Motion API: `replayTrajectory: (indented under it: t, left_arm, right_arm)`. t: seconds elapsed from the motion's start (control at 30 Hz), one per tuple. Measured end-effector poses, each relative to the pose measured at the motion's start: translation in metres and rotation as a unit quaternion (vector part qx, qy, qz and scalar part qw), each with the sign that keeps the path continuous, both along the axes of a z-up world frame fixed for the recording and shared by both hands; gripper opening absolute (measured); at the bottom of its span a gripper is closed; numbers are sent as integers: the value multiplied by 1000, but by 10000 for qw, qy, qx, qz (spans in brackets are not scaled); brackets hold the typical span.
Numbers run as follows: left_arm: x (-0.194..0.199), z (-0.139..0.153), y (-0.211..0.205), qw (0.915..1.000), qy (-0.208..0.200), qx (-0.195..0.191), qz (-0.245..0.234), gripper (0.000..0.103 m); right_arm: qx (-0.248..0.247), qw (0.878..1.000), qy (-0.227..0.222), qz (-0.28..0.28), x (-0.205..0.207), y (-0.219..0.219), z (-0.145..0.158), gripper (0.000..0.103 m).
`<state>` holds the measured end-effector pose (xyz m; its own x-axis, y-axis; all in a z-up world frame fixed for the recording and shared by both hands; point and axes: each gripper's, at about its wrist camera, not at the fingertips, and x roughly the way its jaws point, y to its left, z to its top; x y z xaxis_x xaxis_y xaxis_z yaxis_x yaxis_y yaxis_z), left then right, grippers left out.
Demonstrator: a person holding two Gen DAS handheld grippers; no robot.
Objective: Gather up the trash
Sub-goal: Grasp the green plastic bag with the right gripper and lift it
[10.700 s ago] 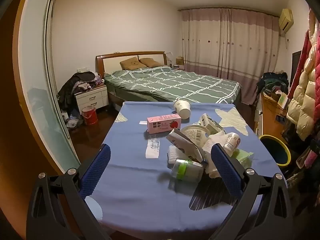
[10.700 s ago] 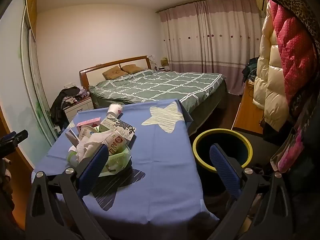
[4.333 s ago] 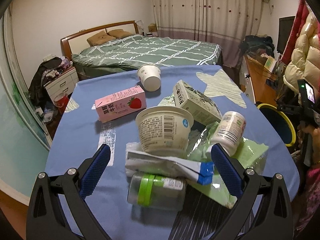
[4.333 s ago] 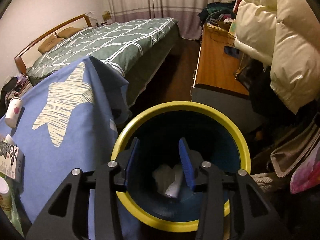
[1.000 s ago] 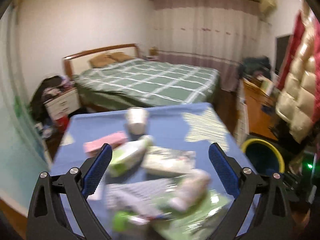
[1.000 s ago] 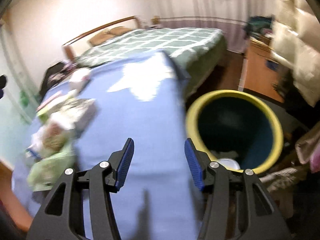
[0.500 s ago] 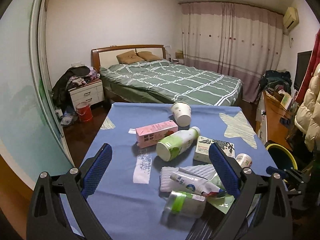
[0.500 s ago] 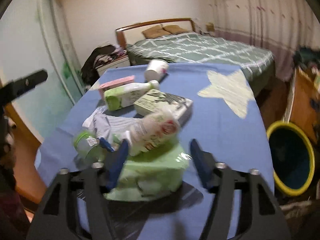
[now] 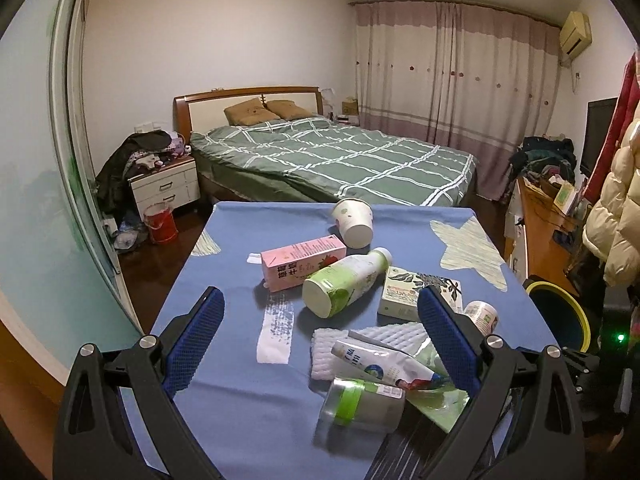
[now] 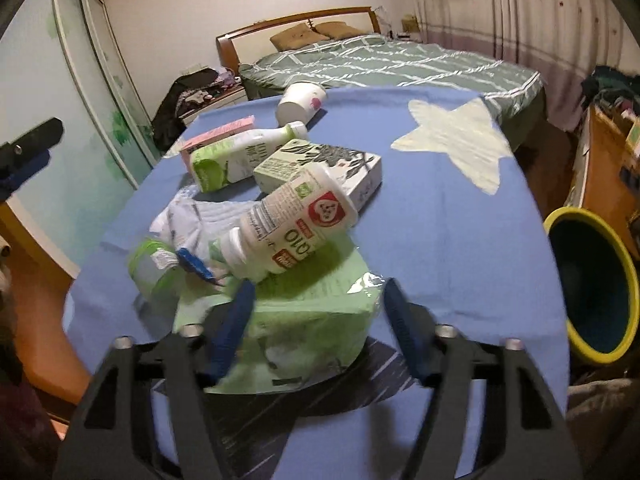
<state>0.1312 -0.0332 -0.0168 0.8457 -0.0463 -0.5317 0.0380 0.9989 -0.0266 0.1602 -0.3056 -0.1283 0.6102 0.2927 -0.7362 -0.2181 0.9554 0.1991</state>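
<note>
Right wrist view: right gripper (image 10: 316, 320) jaws closing astride green packet (image 10: 292, 320), pads not yet pressing; white bottle (image 10: 292, 224) just ahead. Left gripper (image 9: 320, 336) wide apart, empty.

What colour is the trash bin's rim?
Yellow, on the trash bin; clearest in the right wrist view.

- The pink carton (image 9: 303, 263) carries large Chinese characters on its side; they seem to read 草莓牛奶, beside a picture of a strawberry.
- The white bottle (image 10: 297, 224) with the red heart logo shows big letters, "OIO" as far as can be read.
- The tube (image 9: 380, 367) shows letters like "MA"; the rest is too small.
- The other labels are not readable.
</note>
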Motion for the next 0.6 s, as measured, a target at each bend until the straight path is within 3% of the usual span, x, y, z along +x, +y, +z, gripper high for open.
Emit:
replayTrajectory:
  t: [0.13,0.2,0.6]
  left_arm:
    - [1,-1,-1,10000,12,-19,-1,96]
    - [1,-2,-2,10000,26,-20,-3,96]
    - [3,-10,-8,9999,88,-28,-57,96]
  right_arm:
    - [104,9999,-106,-20,-3,-2,7,17]
    - [130,9997,-187,-28,-4,-3,12,9]
    - [143,9954,-926,-190,2,-10,65,5]
